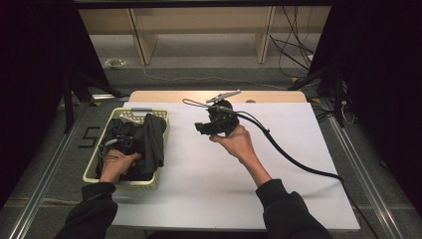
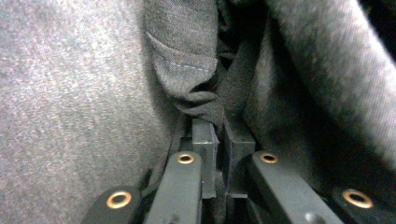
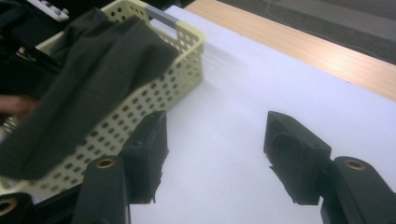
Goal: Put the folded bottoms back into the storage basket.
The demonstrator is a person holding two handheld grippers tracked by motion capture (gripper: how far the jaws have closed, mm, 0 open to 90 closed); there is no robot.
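A pale yellow perforated basket (image 1: pixel 160 115) stands at the left of the white table, and dark grey cloth (image 1: pixel 152 137) is heaped in it, one fold hanging over the right rim. My left gripper (image 1: pixel 121 143) is down inside the basket. In the left gripper view its jaws (image 2: pixel 219 140) are shut on a fold of the cloth (image 2: pixel 187 70). My right gripper (image 1: pixel 201 127) is held above the middle of the table, pointing left toward the basket. In the right gripper view it (image 3: pixel 215 154) is open with nothing between its pads, and the basket (image 3: pixel 187 60) and cloth (image 3: pixel 93 79) lie ahead.
The white table cover (image 1: pixel 209 169) spreads to the right of the basket, with a wooden strip (image 1: pixel 164 95) along the far edge. A thick black cable (image 1: pixel 293 159) trails from my right gripper across the table to the right. Stand legs (image 1: pixel 67 99) rise beyond the basket.
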